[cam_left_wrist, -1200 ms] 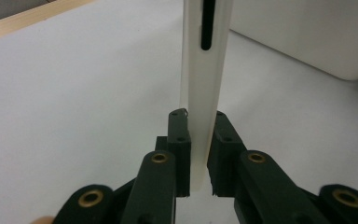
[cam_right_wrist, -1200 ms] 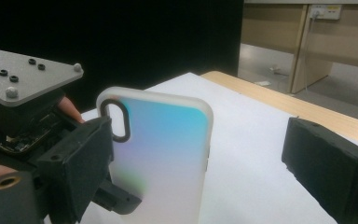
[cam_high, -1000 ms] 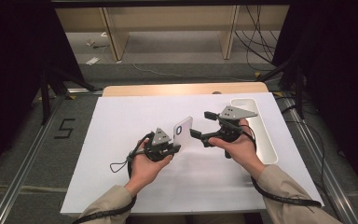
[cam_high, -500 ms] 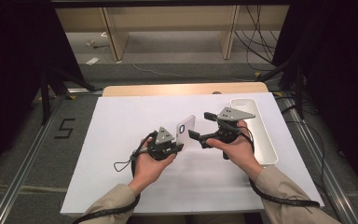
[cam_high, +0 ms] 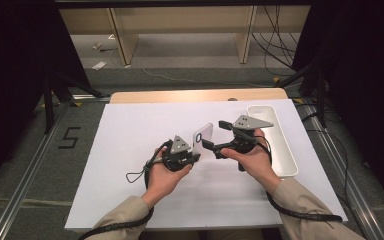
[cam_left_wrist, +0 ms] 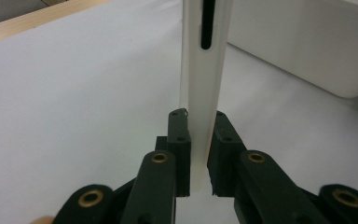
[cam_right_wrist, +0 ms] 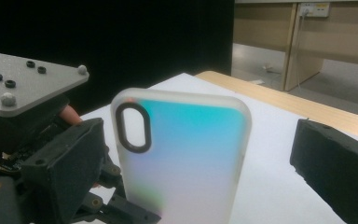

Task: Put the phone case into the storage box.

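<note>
My left fingers pinch phone case by its edge, upright.
Case above white table, near tray; right gripper jaws spread around it, not touching.

Even overhead light on white table, dark surround; near claw parts blurred in close views
</note>
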{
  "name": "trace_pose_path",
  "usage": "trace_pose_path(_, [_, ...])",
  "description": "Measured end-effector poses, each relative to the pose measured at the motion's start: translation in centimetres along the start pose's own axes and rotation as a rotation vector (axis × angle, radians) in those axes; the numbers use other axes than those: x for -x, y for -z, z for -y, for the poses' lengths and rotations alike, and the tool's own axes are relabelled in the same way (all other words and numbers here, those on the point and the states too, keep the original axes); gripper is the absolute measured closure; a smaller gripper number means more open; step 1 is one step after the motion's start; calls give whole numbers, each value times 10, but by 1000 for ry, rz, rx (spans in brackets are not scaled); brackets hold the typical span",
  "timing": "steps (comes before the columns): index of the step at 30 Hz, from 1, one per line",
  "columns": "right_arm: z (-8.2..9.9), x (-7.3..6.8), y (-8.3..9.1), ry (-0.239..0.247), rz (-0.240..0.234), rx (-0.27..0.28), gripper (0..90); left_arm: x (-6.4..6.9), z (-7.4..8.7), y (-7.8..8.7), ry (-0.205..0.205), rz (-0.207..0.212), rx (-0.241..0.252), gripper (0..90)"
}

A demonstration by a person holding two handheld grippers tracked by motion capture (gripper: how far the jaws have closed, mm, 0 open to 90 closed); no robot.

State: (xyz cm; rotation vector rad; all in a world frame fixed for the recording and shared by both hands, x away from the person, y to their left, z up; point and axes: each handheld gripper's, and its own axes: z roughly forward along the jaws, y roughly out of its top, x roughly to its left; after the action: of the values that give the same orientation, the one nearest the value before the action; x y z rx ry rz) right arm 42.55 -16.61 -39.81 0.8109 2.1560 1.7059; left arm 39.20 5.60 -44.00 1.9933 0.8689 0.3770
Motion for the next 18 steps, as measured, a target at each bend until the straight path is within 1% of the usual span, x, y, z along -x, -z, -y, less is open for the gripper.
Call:
trace_pose_path(5, [0, -1, 0, -3, 1, 1, 43, 3, -2, -2, 0, 8, 1, 808])
trace_pose_path(9, [0, 0, -1, -12, -11, 3, 45, 4, -3, -4, -4, 10, -3, 808])
trace_pose_path(18, [2, -1, -3, -11, -1, 1, 47, 7, -4, -6, -2, 17, 1, 808])
